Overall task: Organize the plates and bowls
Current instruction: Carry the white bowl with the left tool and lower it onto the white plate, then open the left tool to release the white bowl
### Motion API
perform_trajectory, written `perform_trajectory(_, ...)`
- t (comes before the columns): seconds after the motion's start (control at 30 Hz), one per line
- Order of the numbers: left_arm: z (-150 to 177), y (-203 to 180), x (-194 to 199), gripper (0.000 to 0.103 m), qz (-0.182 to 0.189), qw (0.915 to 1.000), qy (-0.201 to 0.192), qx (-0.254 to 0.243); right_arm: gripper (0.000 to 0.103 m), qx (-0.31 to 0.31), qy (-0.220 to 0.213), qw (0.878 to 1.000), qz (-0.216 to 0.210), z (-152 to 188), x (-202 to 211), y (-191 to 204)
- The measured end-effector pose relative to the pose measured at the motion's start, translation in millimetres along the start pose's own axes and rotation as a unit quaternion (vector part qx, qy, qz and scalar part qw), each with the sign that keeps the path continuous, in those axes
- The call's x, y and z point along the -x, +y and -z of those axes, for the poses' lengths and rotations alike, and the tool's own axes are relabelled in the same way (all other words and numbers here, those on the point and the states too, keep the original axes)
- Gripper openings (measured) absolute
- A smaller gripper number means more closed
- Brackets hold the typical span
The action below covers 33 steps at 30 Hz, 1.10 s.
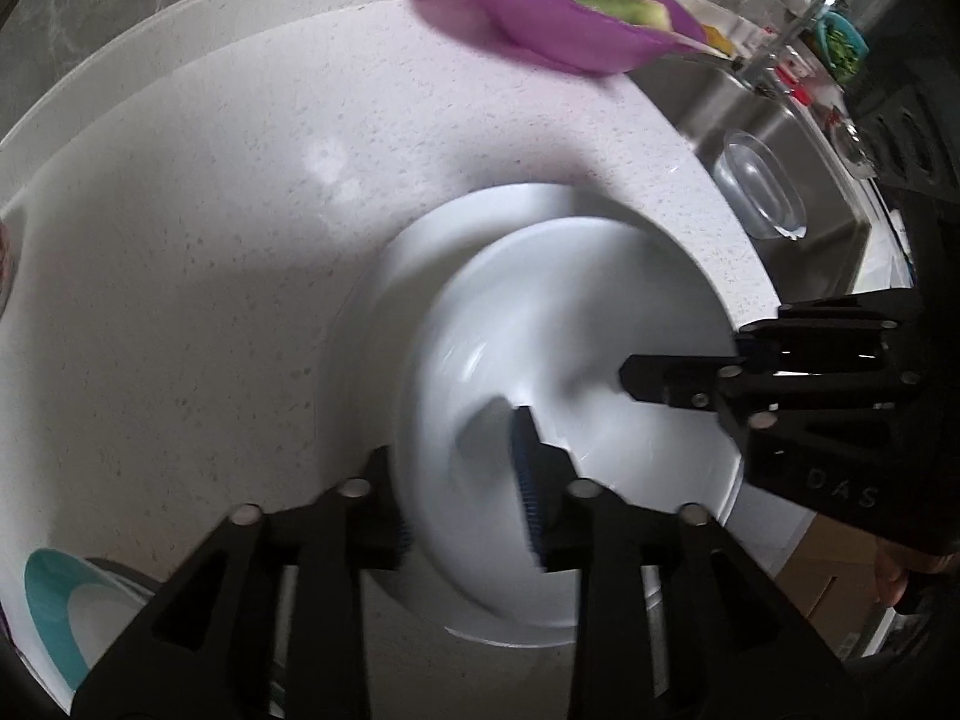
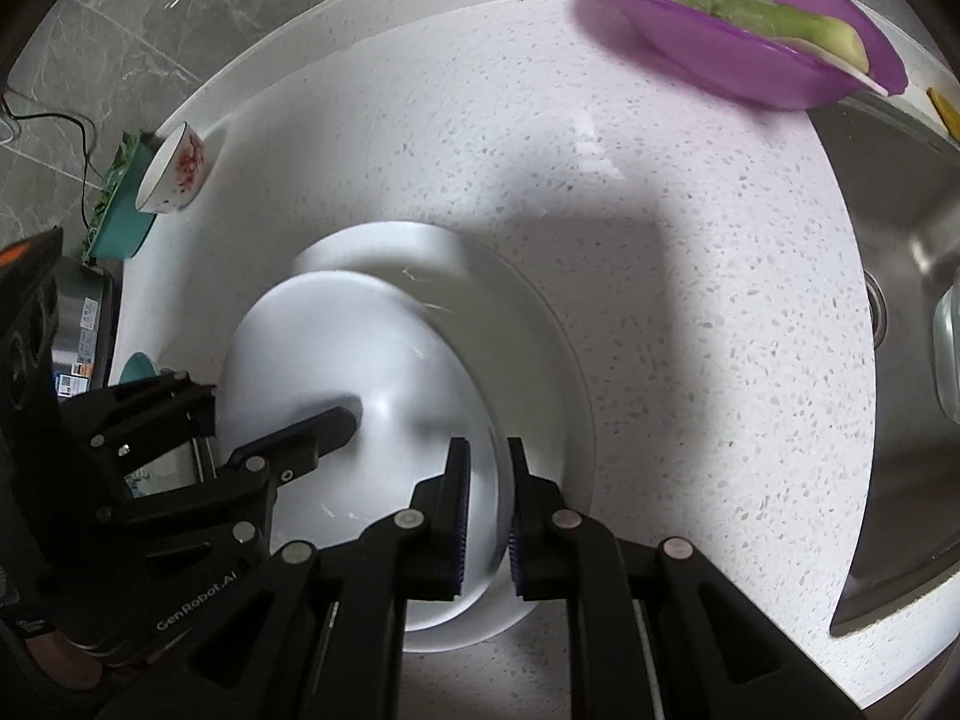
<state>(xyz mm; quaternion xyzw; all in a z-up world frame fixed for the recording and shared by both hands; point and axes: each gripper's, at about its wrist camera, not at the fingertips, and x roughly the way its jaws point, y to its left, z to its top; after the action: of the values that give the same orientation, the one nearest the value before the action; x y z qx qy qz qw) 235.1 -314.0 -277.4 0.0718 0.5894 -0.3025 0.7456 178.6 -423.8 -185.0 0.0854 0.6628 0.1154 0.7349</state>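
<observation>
A white bowl sits tilted over a larger white dish on the speckled counter. My left gripper straddles the bowl's left rim, one finger inside and one outside. My right gripper is closed on the bowl's right rim, above the white dish. The right gripper also shows in the left wrist view, and the left gripper in the right wrist view. The bowl is motion-blurred.
A purple bowl with green vegetable pieces stands at the back by the steel sink. A small white cup with red flowers and a teal container are at the left. A teal-rimmed plate lies near left.
</observation>
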Motion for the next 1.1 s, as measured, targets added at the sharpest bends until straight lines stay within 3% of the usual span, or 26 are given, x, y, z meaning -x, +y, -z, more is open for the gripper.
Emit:
perform_trajectory(0.07, 0, -6, -1, 0.058, 0.013, 0.9999, -0.004, -0.009, 0.012, -0.002, 0.001, 1.0, -0.002, 0, -2, 5)
perform_trajectory(0.13, 0, -12, -3, 0.069, 0.019, 0.9996, -0.008, -0.018, 0.009, -0.002, 0.002, 1.0, -0.001, -1, -4, 6)
perform_trajectory(0.33, -4, -10, -1, 0.076, 0.032, 0.9991, -0.026, -0.009, 0.009, -0.005, 0.001, 1.0, -0.007, -1, -1, 4)
perform_trajectory(0.6, -1, -6, 6, 0.076, 0.046, 0.9985, -0.029, -0.004, 0.016, -0.006, -0.001, 1.0, -0.007, -3, 2, 5)
perform_trajectory(0.73, 1, -6, 13, 0.084, 0.047, 0.9982, -0.038, -0.005, 0.036, -0.004, -0.017, 1.0, -0.008, -5, 14, 10)
perform_trajectory(0.77, 1, -6, 15, 0.084, 0.048, 0.9979, -0.042, -0.007, 0.049, -0.002, -0.02, 1.0, -0.004, -5, 18, 10)
perform_trajectory(0.83, 2, -4, 18, 0.084, 0.051, 0.9977, -0.044, -0.006, 0.063, -0.003, -0.027, 1.0, -0.016, -6, 25, 11)
perform_trajectory(1.03, 6, -1, 30, 0.085, 0.068, 0.9965, -0.047, 0.002, 0.072, -0.016, -0.043, 0.999, -0.011, -1, 48, 7)
perform_trajectory(1.1, 8, 1, 39, 0.09, 0.084, 0.9951, -0.052, 0.005, 0.074, -0.029, -0.058, 0.998, -0.022, 2, 64, -1)
